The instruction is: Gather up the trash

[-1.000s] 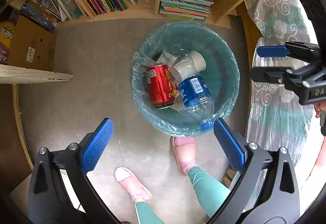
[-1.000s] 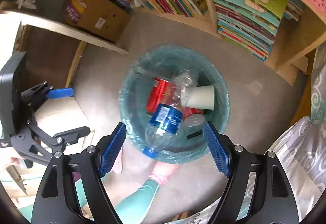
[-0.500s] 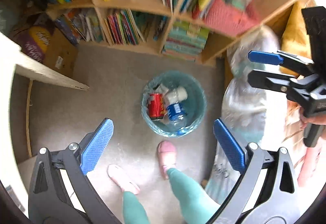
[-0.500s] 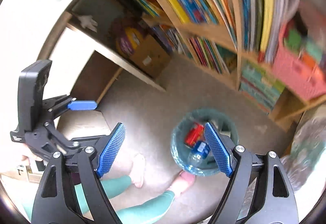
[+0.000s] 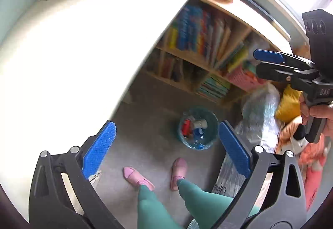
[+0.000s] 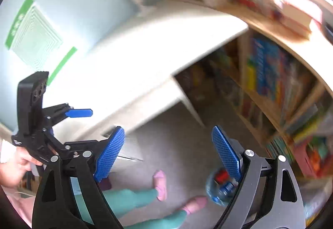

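A round bin with a teal liner [image 5: 211, 125] stands on the grey floor far below, holding a red can [image 5: 185, 126], a blue-labelled plastic bottle [image 5: 198, 133] and a white cup [image 5: 201, 124]. It also shows in the right wrist view [image 6: 210, 188], partly behind the right finger. My left gripper [image 5: 166, 147] is open and empty, high above the floor. My right gripper [image 6: 168, 153] is open and empty too. Each gripper shows in the other's view, the right one [image 5: 270, 62] and the left one [image 6: 79, 113].
A white desk top [image 5: 72, 52] fills the left, overexposed. A wooden bookshelf [image 5: 208, 41] full of books stands behind the bin. Patterned bedding and a yellow pillow [image 5: 289, 102] lie at the right. The person's pink shoes [image 5: 179, 168] and green legs stand by the bin.
Both grippers have risen far above the bin and tilted up toward the desk. The bin has shrunk in both views. Both stay open and empty.
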The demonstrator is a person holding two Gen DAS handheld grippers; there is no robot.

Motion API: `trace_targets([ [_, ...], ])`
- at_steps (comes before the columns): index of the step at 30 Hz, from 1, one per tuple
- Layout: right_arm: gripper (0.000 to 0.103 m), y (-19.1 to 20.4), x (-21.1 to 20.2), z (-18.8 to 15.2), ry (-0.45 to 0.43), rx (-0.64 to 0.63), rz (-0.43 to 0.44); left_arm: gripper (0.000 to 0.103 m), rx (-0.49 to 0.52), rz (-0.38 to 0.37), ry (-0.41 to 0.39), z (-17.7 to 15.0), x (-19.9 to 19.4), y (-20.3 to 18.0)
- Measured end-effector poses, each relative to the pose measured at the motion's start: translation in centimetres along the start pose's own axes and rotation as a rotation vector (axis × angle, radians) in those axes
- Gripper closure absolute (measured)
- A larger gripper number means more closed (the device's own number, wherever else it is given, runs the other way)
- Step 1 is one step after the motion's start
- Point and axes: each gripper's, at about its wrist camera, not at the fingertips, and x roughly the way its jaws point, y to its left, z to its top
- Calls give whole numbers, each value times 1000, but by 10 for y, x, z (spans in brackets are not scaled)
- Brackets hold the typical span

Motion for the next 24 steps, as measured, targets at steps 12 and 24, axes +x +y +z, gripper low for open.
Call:
trace_targets([
  [12,13,177,79,70,1,-212,219,7,-261,143,-132,-56,-97,133],
  [24,13,323,161,126,38,-338,370,7,-509,286,-243,-107,-160,252],
])
